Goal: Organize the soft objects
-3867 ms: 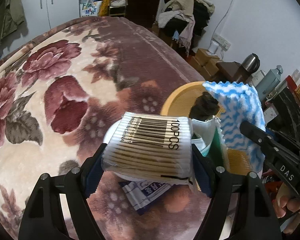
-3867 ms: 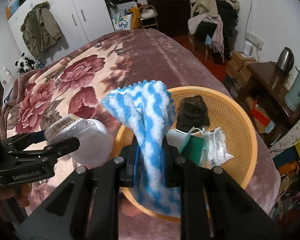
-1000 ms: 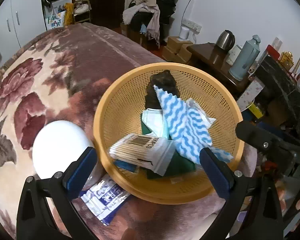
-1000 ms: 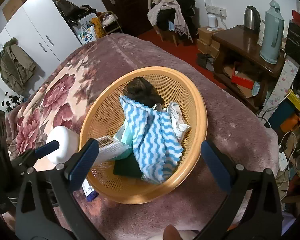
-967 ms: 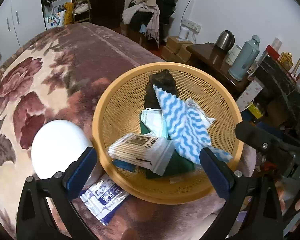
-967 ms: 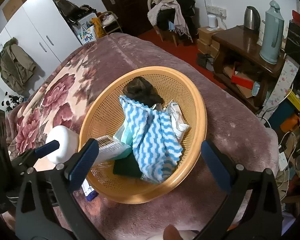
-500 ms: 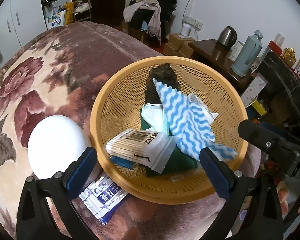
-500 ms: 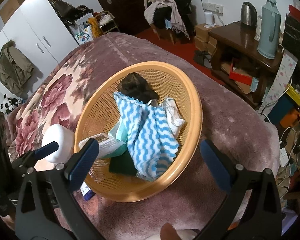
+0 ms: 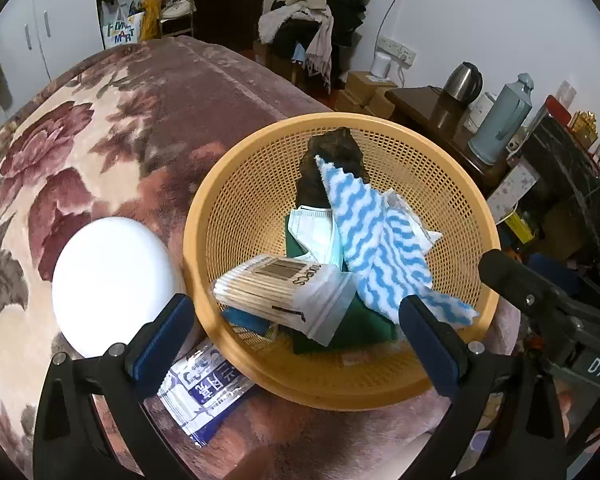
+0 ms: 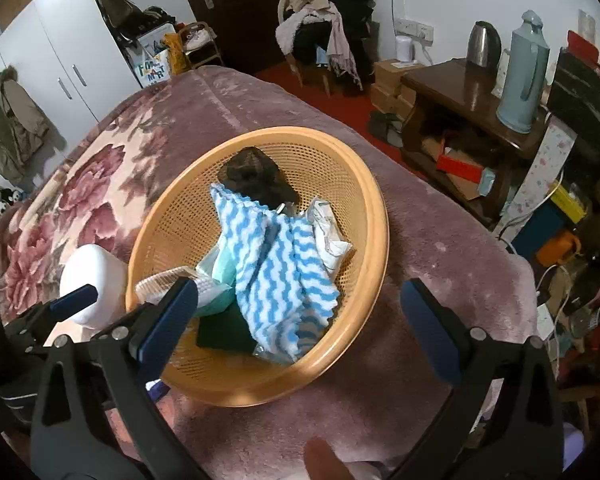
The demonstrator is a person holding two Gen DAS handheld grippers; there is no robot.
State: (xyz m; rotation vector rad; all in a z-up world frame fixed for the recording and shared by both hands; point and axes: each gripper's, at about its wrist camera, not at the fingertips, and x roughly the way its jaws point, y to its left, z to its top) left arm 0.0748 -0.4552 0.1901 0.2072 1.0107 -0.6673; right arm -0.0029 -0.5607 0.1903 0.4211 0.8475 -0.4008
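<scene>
Now, centre of both views: round orange plastic mesh basket (image 9: pixel 452 184) (image 10: pixel 376 216) on a plush mauve blanket with red rose print (image 9: pixel 100 128) (image 10: pixel 440 248).

Inside the basket, from the left wrist view: blue-and-white wavy-striped cloth (image 9: pixel 380 248) draped diagonally from upper middle toward lower right, one corner touching the basket wall near the rim. Dark brown crumpled lump of fabric (image 9: pixel 332 160) under its upper end, against the far wall. Pale blue face mask (image 9: pixel 316 232) just left of the cloth. Clear plastic pack of wooden cotton swabs with a barcode label (image 9: pixel 284 292) lying tilted at lower left of the basket, on top of a dark green folded item (image 9: pixel 360 328). Crinkled white plastic packet (image 10: pixel 328 232) to the right of the cloth in the right wrist view.

Outside the basket, left of frame in the left wrist view: smooth white domed container (image 9: pixel 112 284), touching the basket's rim. Below it, blue-and-white printed sachet (image 9: pixel 208 388) flat on the blanket, partly tucked under the basket.

Left black gripper with blue pads (image 9: pixel 296 340) at bottom of frame, spread wide, holding nothing. Right black gripper with blue pads (image 10: pixel 300 320) likewise spread wide and bare, above the basket's near edge.
</scene>
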